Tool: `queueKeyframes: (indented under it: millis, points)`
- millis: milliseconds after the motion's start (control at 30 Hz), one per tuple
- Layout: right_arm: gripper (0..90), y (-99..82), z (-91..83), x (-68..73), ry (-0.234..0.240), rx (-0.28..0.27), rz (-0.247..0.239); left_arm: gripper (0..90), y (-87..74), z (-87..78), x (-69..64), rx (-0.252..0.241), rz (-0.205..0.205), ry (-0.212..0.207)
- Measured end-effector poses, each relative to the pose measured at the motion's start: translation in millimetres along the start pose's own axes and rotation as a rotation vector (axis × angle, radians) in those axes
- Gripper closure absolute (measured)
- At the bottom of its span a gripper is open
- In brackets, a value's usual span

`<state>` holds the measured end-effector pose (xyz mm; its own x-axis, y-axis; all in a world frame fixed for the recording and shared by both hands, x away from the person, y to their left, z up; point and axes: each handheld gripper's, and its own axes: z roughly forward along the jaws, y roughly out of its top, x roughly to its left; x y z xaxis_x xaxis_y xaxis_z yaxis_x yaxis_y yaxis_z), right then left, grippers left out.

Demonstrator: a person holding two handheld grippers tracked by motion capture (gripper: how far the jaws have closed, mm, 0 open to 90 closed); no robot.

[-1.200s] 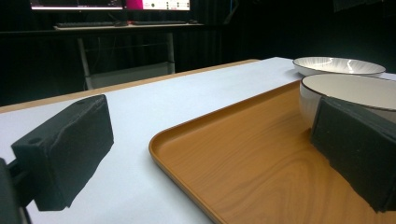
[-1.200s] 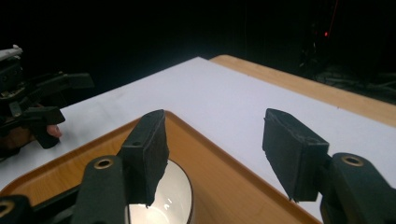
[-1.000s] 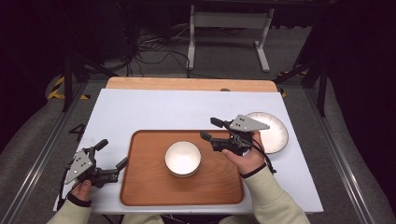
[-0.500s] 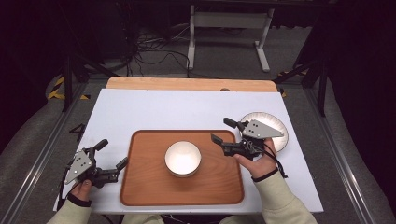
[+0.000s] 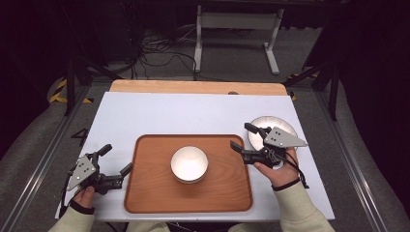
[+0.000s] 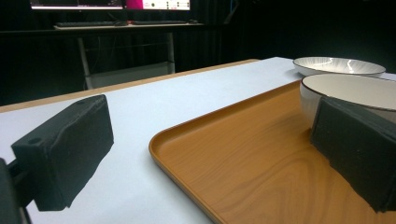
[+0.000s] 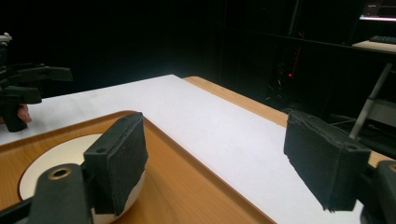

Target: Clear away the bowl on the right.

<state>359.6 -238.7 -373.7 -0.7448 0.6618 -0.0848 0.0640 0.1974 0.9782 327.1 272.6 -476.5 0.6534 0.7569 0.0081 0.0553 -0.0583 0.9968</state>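
My left gripper (image 5: 114, 162) has not moved over the last second; it rests on the white bench (image 5: 159, 116) with its jaws spread wide and empty, just off the left edge of the rounded-corner wooden tray (image 5: 145, 198); the round white ceramic bowl (image 5: 189, 164) sits mid-tray, well to this gripper's right. My right gripper (image 5: 241, 137) has drawn back rightward from that bowl, jaws parted and holding nothing, and now hovers over the tray's right edge; the shallow white ribbed plate (image 5: 280, 126) lies just beyond it on the bench. I judge the bowl has been set down and released, so the plate looks like the next target. I can read no brand, label or writing; the distant screens in the left gripper view are too blurred.
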Motion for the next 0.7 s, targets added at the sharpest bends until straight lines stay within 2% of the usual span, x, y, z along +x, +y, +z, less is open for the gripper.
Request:
queueKeyframes:
  millis: [533, 700]
  points:
    - [20.5, -25.2, -19.8, -9.9, -0.045, -0.013, 0.012, 0.2, 0.1, 0.0, 0.2, 0.001, -0.001, 0.0]
    - [20.5, -36.1, -23.7, -9.1, -0.066, -0.022, -0.003, 0.2, 0.1, 0.0, 0.2, 0.001, -0.001, 0.0]
